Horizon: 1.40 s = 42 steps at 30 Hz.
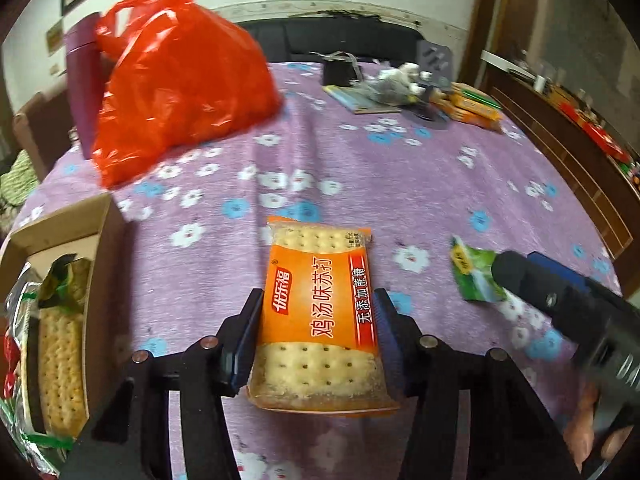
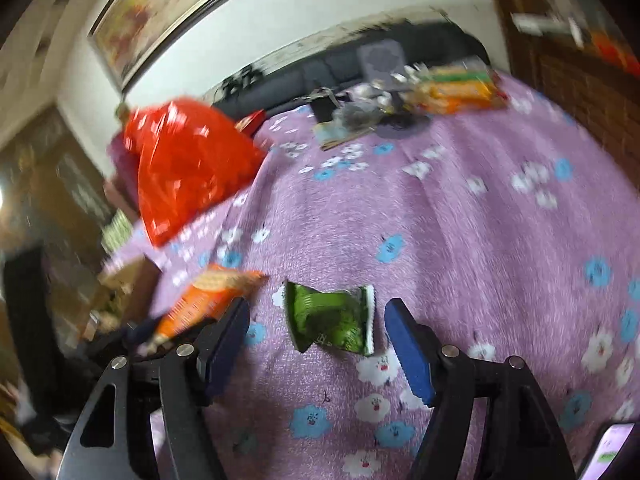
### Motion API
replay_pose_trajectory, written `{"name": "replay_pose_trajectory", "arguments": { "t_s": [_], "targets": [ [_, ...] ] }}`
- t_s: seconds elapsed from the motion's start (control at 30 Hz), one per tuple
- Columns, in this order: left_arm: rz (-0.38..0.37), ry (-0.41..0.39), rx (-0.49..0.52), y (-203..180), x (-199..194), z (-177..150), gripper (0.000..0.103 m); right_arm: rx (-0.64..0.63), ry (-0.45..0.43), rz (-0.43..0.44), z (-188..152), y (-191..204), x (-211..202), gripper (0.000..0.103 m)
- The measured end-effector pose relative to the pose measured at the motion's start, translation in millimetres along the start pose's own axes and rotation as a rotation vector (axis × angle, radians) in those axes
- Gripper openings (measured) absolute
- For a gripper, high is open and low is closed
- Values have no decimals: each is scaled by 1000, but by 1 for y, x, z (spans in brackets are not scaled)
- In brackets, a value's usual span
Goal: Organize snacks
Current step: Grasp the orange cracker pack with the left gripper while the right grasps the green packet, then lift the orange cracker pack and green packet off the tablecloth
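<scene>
Clamped between the left gripper (image 1: 318,320) fingers, the orange soda-cracker packet (image 1: 320,316) sits lifted at frame centre, likely bound for the cardboard box (image 1: 60,232) at lower left. Right gripper (image 2: 316,344) fingers stand apart, straddling the green snack packet (image 2: 332,320) on the surface.

The right hand-held gripper (image 2: 316,344) hangs with jaws spread over a crumpled green snack packet (image 2: 332,320) lying on the purple flowered bench cloth (image 2: 460,240); a red plastic bag (image 2: 184,168) sits beyond.
</scene>
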<state>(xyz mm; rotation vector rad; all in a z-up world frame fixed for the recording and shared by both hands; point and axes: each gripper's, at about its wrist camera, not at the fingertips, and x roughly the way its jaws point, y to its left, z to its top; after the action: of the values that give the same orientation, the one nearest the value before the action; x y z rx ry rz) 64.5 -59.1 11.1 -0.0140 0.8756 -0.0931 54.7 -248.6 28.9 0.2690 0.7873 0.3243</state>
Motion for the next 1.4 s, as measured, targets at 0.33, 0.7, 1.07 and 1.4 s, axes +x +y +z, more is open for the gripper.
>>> {"name": "replay_pose_trajectory", "arguments": {
  "t_s": [0.33,0.7,1.07,1.4],
  "targets": [
    [-9,12,-13,6,4,-1,52,-127,88,-114,-4,11,31,40],
    [22,-36,6,3,-4,-1,52,-115,-15,-52,-7,17,5,38],
    [109,-144,68,-8,-23,1,52,-23,-44,30,-4,12,-8,38],
    [138,-189,89,-14,-32,1,52,-16,-54,53,-5,15,-13,38]
  ]
}}
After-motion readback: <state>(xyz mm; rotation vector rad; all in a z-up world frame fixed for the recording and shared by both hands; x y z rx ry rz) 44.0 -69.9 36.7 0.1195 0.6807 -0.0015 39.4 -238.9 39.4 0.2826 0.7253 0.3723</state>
